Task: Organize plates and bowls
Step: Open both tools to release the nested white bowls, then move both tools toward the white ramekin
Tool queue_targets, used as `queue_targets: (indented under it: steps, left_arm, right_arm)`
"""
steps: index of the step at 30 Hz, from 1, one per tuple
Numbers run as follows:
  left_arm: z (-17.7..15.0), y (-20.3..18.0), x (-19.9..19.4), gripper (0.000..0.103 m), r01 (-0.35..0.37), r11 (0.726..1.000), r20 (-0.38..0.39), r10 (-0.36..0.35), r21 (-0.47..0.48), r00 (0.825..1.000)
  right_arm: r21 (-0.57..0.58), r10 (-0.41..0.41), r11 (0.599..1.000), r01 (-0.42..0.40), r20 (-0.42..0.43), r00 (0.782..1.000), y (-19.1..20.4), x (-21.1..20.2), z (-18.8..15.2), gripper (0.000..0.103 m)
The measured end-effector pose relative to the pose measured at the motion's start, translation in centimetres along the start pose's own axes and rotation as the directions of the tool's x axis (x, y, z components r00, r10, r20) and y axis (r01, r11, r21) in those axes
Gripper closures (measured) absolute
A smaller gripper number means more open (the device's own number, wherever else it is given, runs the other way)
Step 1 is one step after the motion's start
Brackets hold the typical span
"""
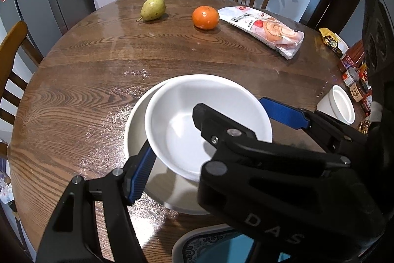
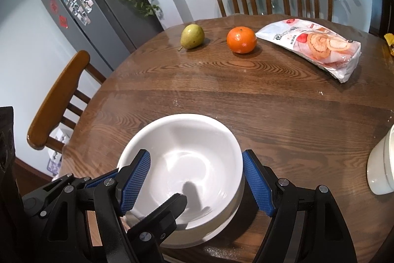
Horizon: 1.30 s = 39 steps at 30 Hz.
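Over the round wooden table (image 1: 73,80), seen from the left wrist, the left gripper (image 1: 197,149) reaches in from the near edge. Its left pad (image 1: 141,174) lies against the outer wall of the upper bowl (image 1: 187,95). Its other finger is hidden behind the right gripper (image 1: 230,107), so this view does not show how wide its tongs stand. The right gripper comes in low from the right. Its black finger is inside the upper bowl and its blue pad is outside the right rim. The upper bowl is white and empty, and it sits tilted and off-centre in the lower bowl (image 1: 134,130), near the front of the table. Only this view shows a patterned plate (image 1: 187,245) at the very front. It also shows a row of jars (image 1: 357,80) by a white cup (image 1: 341,107).

From the right wrist, the right gripper (image 2: 195,153) has its tongs spread wide. One pad (image 2: 135,181) is at the bowl's left rim and the other is just outside the right rim. The left gripper (image 2: 147,186) enters from the lower left. Its black finger is down inside the upper bowl (image 2: 177,137) and its blue pad is outside the near rim, but I cannot tell whether it pinches the wall. The lower bowl (image 2: 221,226) shows only as a band underneath. Well behind them lie a pear (image 2: 192,36), an orange (image 2: 241,40) and a snack bag (image 2: 315,46).
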<state>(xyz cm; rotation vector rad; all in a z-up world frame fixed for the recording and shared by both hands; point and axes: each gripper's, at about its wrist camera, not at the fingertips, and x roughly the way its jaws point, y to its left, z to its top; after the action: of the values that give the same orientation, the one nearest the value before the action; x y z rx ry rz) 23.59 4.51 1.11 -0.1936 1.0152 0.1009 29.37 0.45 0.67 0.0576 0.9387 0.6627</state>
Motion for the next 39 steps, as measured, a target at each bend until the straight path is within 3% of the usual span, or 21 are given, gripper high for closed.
queue_targets:
  steps: [15, 28, 39]
  left_arm:
    - [0.0, 0.0, 0.4, 0.035, -0.012, 1.000, -0.031, 0.013, 0.005, 0.999]
    - [0.0, 0.1, -1.3, 0.030, -0.028, 1.000, 0.027, 0.028, -0.001, 0.999]
    - [0.0, 0.0, -3.8, 0.028, 0.012, 1.000, 0.111, -0.009, -0.025, 0.994]
  right_arm:
    - [-0.006, -0.020, 1.000, 0.020, -0.009, 1.000, -0.1, 0.3, -0.1, 0.024]
    - [-0.032, -0.016, 0.999, 0.017, 0.031, 0.999, 0.1, -1.4, 0.2, 0.024]
    - [0.008, -0.003, 1.000, 0.003, 0.093, 0.996, -1.5, -4.8, 1.0, 0.024]
